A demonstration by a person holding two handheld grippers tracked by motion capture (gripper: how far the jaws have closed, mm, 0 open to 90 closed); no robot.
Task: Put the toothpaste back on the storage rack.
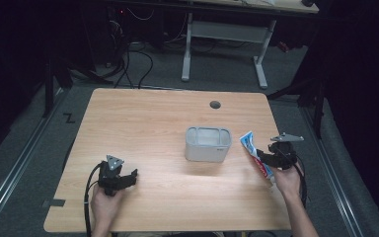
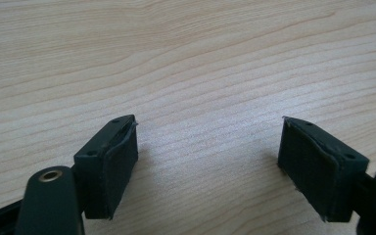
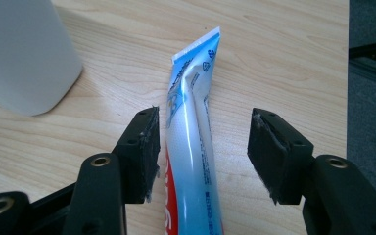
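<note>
Right gripper (image 3: 203, 147): jaws spread, tube (image 3: 191, 147) between them, against one pad and clear of the other, lying on the table (image 1: 148, 123) near its right edge, beside a grey box (image 1: 208, 143); left gripper (image 2: 208, 161): jaws spread on bare wood.

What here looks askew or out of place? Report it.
The toothpaste tube lies flat on the table's right edge, dented along its body, outside the grey container. It sits between the open jaws of the right hand-held gripper, ungripped. Nothing is spilled.
</note>
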